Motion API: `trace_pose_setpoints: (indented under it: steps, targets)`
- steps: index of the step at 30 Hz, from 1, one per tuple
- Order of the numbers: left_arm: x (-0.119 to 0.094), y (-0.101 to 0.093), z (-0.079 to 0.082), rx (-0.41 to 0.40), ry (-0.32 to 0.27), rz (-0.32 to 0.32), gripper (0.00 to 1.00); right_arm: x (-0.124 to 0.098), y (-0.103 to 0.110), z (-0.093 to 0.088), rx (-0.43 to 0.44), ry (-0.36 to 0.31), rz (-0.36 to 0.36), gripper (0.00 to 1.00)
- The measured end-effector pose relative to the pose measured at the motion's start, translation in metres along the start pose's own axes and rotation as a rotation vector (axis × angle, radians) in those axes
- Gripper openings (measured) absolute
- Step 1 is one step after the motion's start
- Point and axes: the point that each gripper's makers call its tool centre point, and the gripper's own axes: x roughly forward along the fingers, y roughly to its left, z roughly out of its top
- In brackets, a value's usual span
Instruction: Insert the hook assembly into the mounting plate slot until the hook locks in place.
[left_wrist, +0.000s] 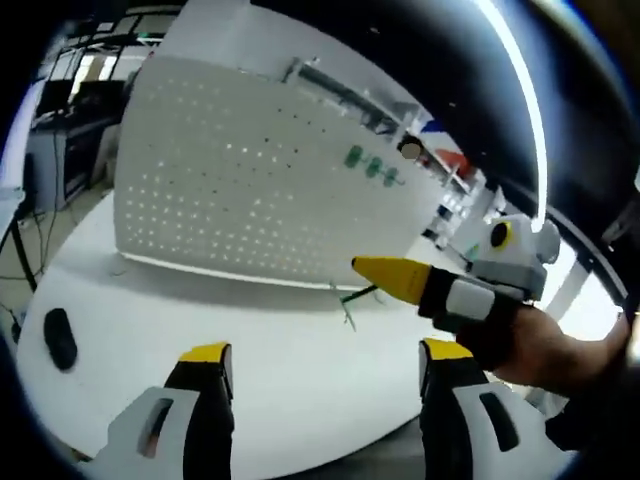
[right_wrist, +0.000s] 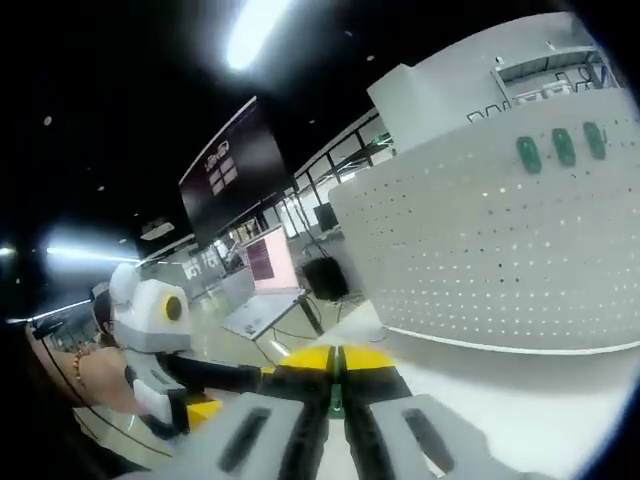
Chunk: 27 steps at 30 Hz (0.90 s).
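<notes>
nearest the pegboard's front edge, seen in the left gripper view, the left gripper hangs over the white table with its yellow-tipped jaws wide apart and nothing between them. a little closer to the pegboard, the right gripper comes in from the side, held by a hand, its jaws pressed together on the hook assembly, a thin wire piece with a green part that sticks out toward the board's lower edge. in the right gripper view the right gripper shows its two yellow tips closed on a sliver of green, the hook assembly again, with the pegboard standing upright beyond and three green clips near its top. off to the side of the board a dark object lies on the table.

the hook looks not yet at the board. to do this step well, i'd say square the wire's prongs to a row of holes before pushing, keep the grip firm so the wire doesn't twist, and press straight in until it seats. the free gripper could steady the board, which might tip or slide.
</notes>
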Motion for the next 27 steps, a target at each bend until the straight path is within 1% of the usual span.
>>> trace_pose_setpoints:
  steps: [2,4,6,9,12,17,20,23,27]
  targets:
    - [0.000,-0.001,0.000,0.003,0.001,0.002,0.74,0.000,0.007,-0.001,0.004,-0.001,0.009,0.00]
    - [-0.001,-0.001,0.001,0.010,0.008,-0.002,0.72,-0.001,0.014,0.002,0.012,-0.019,0.023,0.00]
    - [-0.001,-0.002,0.002,0.004,0.007,-0.010,0.69,-0.002,0.023,0.004,-0.005,-0.033,0.034,0.00]
    - [-0.002,0.000,0.003,0.003,0.002,-0.007,0.63,-0.003,0.031,0.008,-0.006,-0.063,0.027,0.00]
    - [-0.005,0.002,0.010,-0.011,-0.022,-0.006,0.55,-0.003,0.036,0.011,-0.013,-0.088,0.020,0.00]
    - [-0.009,-0.001,0.017,-0.043,-0.047,-0.029,0.40,-0.002,0.040,0.016,-0.014,-0.115,0.019,0.00]
    - [-0.009,-0.002,0.018,-0.056,-0.053,-0.036,0.35,-0.002,0.042,0.019,-0.024,-0.123,0.020,0.00]
    - [-0.009,-0.003,0.018,-0.058,-0.054,-0.037,0.27,-0.001,0.044,0.020,-0.039,-0.127,0.025,0.00]
    - [-0.011,-0.007,0.022,-0.101,-0.077,-0.067,0.20,-0.001,0.046,0.022,-0.067,-0.135,0.026,0.00]
